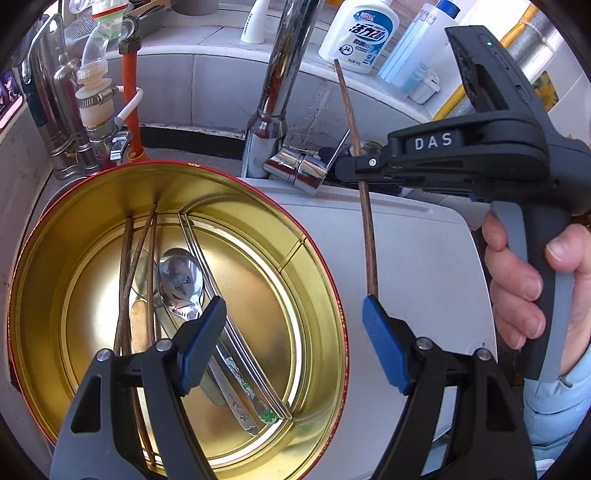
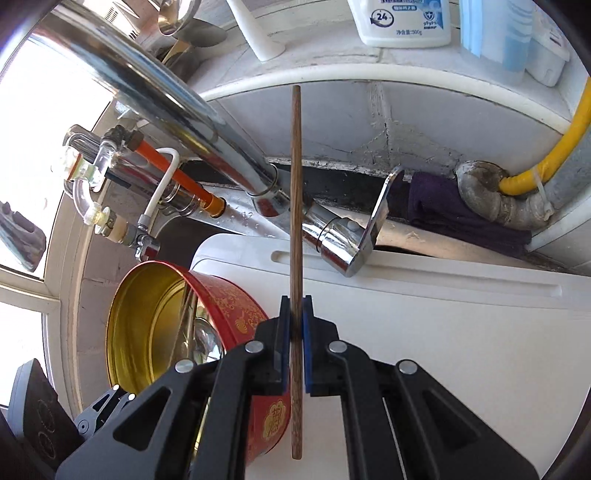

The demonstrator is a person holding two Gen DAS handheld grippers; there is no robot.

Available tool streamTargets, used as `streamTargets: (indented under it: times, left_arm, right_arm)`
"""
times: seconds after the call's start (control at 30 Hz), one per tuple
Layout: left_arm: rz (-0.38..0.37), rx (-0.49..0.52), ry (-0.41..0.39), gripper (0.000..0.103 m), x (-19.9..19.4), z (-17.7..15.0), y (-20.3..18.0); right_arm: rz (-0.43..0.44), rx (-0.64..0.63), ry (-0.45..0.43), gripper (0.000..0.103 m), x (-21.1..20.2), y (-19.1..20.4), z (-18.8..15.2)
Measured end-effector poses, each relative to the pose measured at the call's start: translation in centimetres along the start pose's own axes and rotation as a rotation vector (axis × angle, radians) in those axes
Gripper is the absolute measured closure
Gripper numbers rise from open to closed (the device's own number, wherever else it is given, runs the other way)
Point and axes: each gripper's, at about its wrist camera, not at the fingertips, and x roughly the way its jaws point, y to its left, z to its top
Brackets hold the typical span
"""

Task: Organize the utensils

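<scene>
A round red tin (image 1: 44, 258) with a gold inside sits on a white board (image 1: 424, 266). It holds wooden chopsticks (image 1: 125, 273), a steel spoon (image 1: 181, 280) and metal chopsticks (image 1: 236, 332). My left gripper (image 1: 295, 332) is open and empty, hovering over the tin's right rim. My right gripper (image 2: 295, 321) is shut on a single wooden chopstick (image 2: 295, 206), held upright above the board to the right of the tin (image 2: 229, 306). The left wrist view shows the same chopstick (image 1: 365, 221) clamped in the right gripper (image 1: 364, 173).
A chrome faucet (image 1: 280, 85) and its lever (image 2: 354, 243) stand just behind the board. Detergent bottles (image 1: 358, 33) line the ledge at the back. Pipes and hoses (image 1: 92, 96) crowd the left; a yellow pipe (image 2: 554, 147) runs at the right.
</scene>
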Motion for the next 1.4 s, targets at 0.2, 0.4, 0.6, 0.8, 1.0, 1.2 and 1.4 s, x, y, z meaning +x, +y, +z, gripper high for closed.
streamTargets:
  times: [0.2,0.4,0.6,0.8,1.0,1.2,1.4]
  left_arm:
    - [-0.031,0.066,-0.023,0.028,-1.2,-0.5,-2.4]
    - [-0.074,0.122,-0.108,0.033,-3.2,-1.9,-4.4]
    - [-0.113,0.125,-0.087,0.096,-4.0,-3.2,-4.0]
    - [-0.08,0.088,-0.109,0.096,-5.8,-4.6,-2.3]
    - [-0.042,0.032,-0.133,0.096,-7.1,-6.1,0.1]
    - [-0.006,-0.041,-0.126,0.096,-7.9,-7.4,3.1]
    - [0.004,-0.089,-0.101,0.096,-7.8,-8.5,5.6]
  right_arm:
    - [0.025,-0.027,-0.069,0.096,-4.4,1.7,-2.0]
    - [0.069,-0.055,-0.093,0.096,-7.1,3.7,-3.6]
    - [0.088,-0.092,-0.095,0.096,-7.4,6.0,-5.3]
    - [0.115,-0.143,-0.08,0.096,-6.7,9.1,-6.0]
    - [0.14,-0.197,-0.042,0.096,-5.1,12.4,-6.6]
    - [0.165,-0.243,0.005,0.096,-2.7,15.7,-7.3]
    - [0.175,-0.248,0.052,0.096,-0.5,17.5,-7.3]
